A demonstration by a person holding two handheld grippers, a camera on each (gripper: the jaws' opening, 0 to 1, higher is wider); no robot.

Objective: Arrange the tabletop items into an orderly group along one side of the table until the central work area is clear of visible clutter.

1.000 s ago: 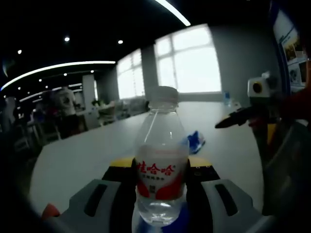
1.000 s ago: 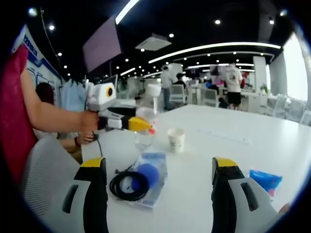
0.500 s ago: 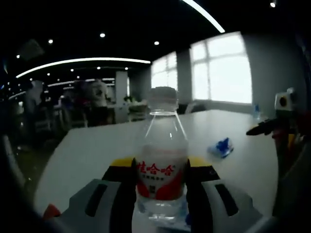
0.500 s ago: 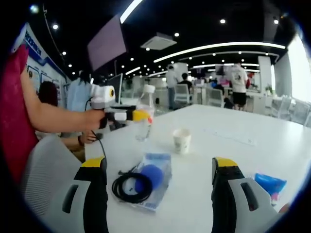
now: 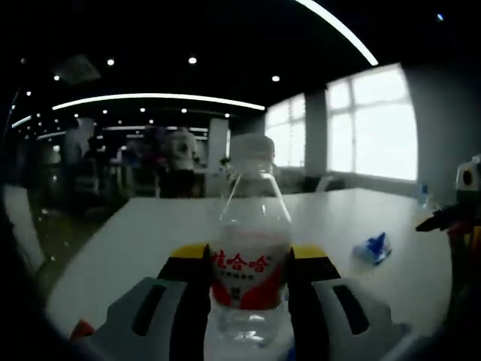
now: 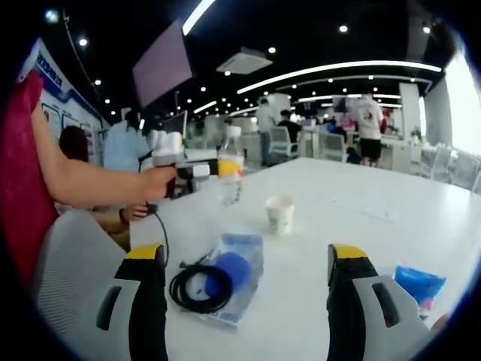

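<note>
Left hand-held gripper [image 5: 248, 282] grips water bottle [image 5: 249, 248] over white table [image 6: 421, 233], seemingly lifted.

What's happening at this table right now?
A person holds a gripper in each hand. The left gripper is shut on a clear water bottle with a red label, held upright over the white table. The right gripper is open with nothing between its jaws. On the table lie a paper cup, a black coiled cable on a plastic pouch holding something blue, and a blue packet.
</note>
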